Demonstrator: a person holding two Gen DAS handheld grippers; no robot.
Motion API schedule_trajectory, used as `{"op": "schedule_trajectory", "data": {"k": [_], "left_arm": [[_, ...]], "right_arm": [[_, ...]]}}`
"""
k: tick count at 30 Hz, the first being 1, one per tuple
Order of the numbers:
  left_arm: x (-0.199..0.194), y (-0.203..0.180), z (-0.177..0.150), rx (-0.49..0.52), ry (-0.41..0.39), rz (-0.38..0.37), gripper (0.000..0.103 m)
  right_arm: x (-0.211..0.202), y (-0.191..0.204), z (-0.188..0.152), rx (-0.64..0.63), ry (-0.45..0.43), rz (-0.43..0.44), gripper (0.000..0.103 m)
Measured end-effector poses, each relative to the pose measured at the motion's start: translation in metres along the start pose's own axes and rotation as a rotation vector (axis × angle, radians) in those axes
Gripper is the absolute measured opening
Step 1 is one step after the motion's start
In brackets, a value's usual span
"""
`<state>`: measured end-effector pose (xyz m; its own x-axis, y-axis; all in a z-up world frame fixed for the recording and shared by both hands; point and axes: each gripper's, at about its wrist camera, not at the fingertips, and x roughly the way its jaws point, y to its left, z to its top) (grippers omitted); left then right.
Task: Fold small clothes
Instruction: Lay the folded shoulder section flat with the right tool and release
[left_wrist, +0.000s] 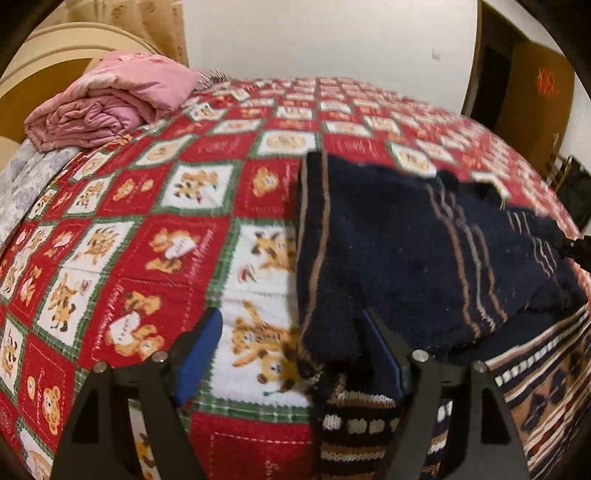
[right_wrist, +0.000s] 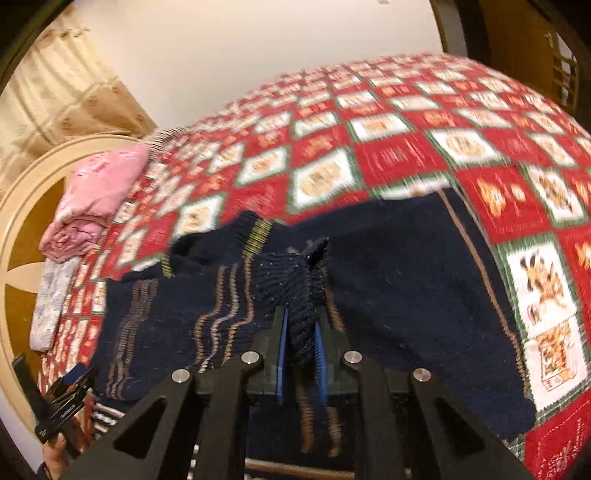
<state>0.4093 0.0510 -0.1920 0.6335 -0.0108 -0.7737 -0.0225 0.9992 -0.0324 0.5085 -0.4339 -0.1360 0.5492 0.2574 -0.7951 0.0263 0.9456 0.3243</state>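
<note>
right gripper (right_wrist: 301, 339) pinches a bunched fold of the navy striped sweater (right_wrist: 388, 288) spread on the red patchwork bedspread (right_wrist: 406, 155), while left gripper (left_wrist: 291, 354) gapes open at its hem edge, unclamped.

Lying on the bedspread (left_wrist: 207, 258): one navy sweater (left_wrist: 406, 258), one patterned knit (left_wrist: 354, 424), one pink quilt (left_wrist: 110, 103). Two grippers are working there.

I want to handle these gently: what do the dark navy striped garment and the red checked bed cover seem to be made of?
The dark navy striped garment looks like knitted wool or acrylic yarn: ribbed stitches show on the edge pinched in the right gripper, with a matte, slightly fuzzy surface. The red checked bed cover looks like printed terry or soft woven cotton, matte; the blur leaves this uncertain.
</note>
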Motion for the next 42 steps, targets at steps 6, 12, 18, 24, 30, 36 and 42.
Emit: {"op": "schedule_trajectory", "data": {"k": [6,12,18,24,30,36,42], "left_arm": [[-0.008,0.001,-0.002,-0.010,-0.013,0.001,0.079],[-0.006,-0.003,-0.009,0.020,-0.012,0.027,0.083],[-0.012,-0.007,-0.013,0.028,-0.018,0.057,0.083],[-0.031,-0.004,-0.030,0.022,-0.009,0.042,0.089],[-0.032,-0.002,-0.046,0.030,0.024,0.076,0.089],[-0.044,0.001,-0.058,0.005,0.039,0.082,0.089],[-0.051,0.001,-0.072,-0.013,0.040,0.065,0.089]], "right_arm": [[0.013,-0.018,-0.013,0.025,0.045,0.019,0.019],[0.008,-0.012,-0.016,-0.064,0.050,-0.074,0.027],[-0.011,-0.012,-0.017,-0.066,0.031,-0.136,0.029],[-0.035,0.010,-0.048,-0.192,0.051,-0.084,0.049],[-0.034,-0.001,-0.070,-0.181,0.059,-0.079,0.049],[-0.048,-0.006,-0.086,-0.153,0.102,-0.089,0.049],[-0.072,-0.016,-0.116,-0.179,0.093,-0.109,0.049]]}}
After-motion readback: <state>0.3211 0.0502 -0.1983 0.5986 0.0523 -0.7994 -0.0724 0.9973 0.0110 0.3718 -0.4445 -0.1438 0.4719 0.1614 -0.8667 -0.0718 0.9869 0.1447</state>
